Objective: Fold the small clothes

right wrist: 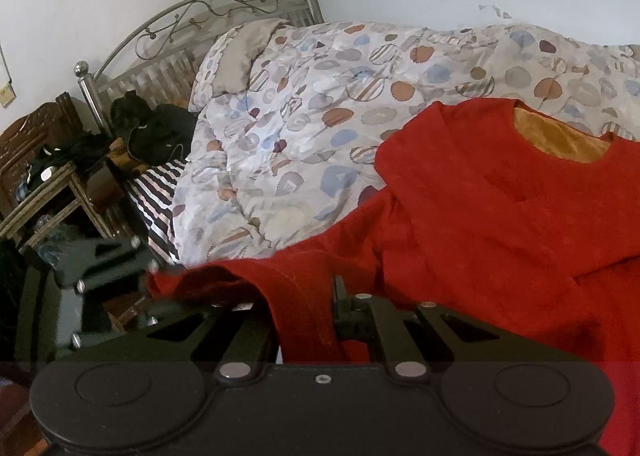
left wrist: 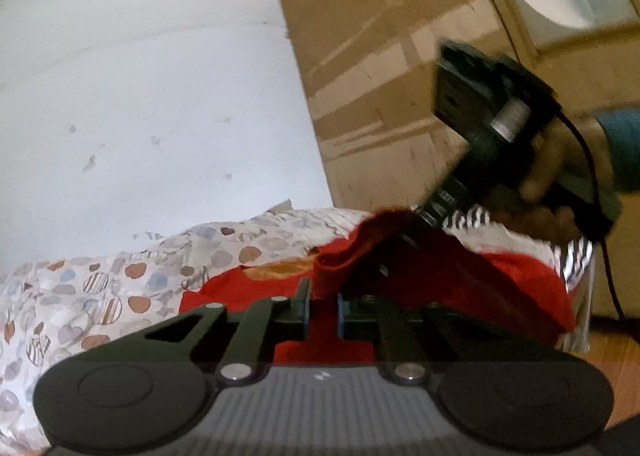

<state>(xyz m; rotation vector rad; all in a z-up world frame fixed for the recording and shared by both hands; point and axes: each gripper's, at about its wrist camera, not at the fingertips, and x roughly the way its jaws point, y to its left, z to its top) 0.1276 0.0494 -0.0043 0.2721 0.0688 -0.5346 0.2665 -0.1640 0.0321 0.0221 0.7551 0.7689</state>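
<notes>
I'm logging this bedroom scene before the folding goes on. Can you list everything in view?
red sweater: one, red with an orange lining at the neck, spread on the bed
quilt: one, white with coloured spots, bunched on the bed
headboard: one, grey metal, at the wall
striped sheet: one, black and white, under the quilt
dark clothes: a pile, black, beside the headboard
wooden cabinet: one, brown, beside the bed
cardboard boxes: stacked, brown, beyond the bed
left hand-held gripper: black, shut on the sweater's edge
right hand-held gripper: black, shut on the sweater's edge
hand: one, holding the right hand-held gripper
</notes>
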